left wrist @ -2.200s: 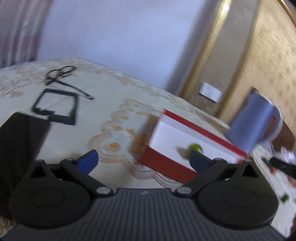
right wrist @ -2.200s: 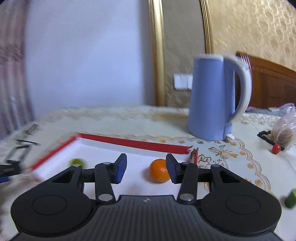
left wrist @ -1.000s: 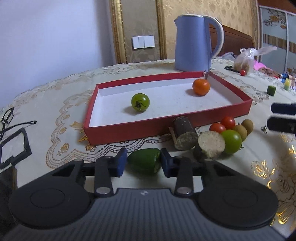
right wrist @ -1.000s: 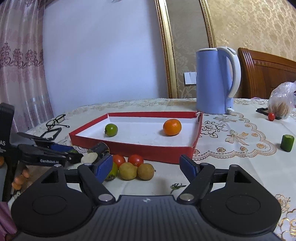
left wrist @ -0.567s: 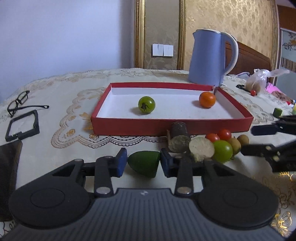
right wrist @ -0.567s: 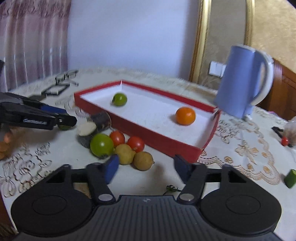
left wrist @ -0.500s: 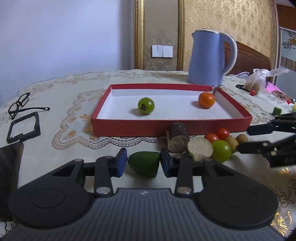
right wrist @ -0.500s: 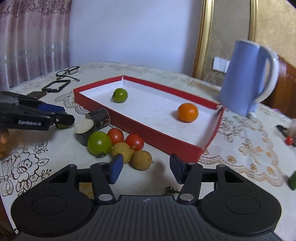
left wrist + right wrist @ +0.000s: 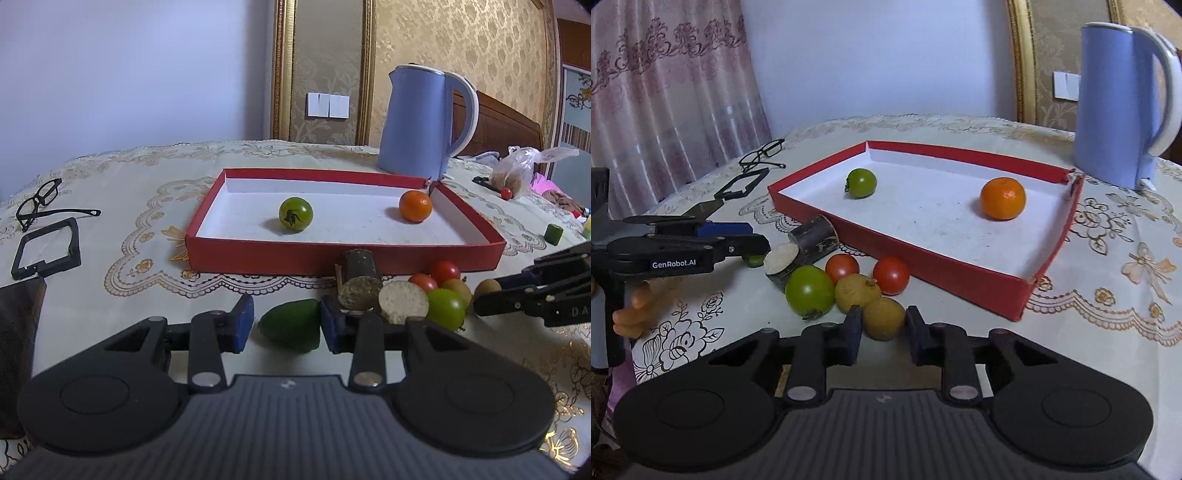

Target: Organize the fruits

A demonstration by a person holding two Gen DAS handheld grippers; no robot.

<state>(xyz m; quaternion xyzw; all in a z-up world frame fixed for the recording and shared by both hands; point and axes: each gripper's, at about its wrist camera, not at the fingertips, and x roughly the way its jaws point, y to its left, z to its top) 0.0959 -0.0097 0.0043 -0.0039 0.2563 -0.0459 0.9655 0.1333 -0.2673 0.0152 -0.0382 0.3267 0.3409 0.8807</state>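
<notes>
A red tray (image 9: 343,254) (image 9: 945,269) holds a green tomato (image 9: 295,214) (image 9: 861,182) and an orange (image 9: 415,206) (image 9: 1003,198). In front of it lie two red tomatoes (image 9: 891,275), a green tomato (image 9: 809,291), yellow-brown longans (image 9: 857,291) and two sugarcane stubs (image 9: 812,236). My left gripper (image 9: 287,325) is shut on a green fruit piece (image 9: 291,328). My right gripper (image 9: 882,332) is closed around a longan (image 9: 883,322); it also shows in the left wrist view (image 9: 487,288).
A blue kettle (image 9: 424,122) (image 9: 1119,103) stands behind the tray. Glasses (image 9: 40,203) and a black frame (image 9: 48,247) lie at the left. A plastic bag (image 9: 517,173) and a small green piece (image 9: 554,233) lie at the right.
My right gripper moved down to the fruit pile and closed around a longan. My left gripper stayed put, holding the green piece.
</notes>
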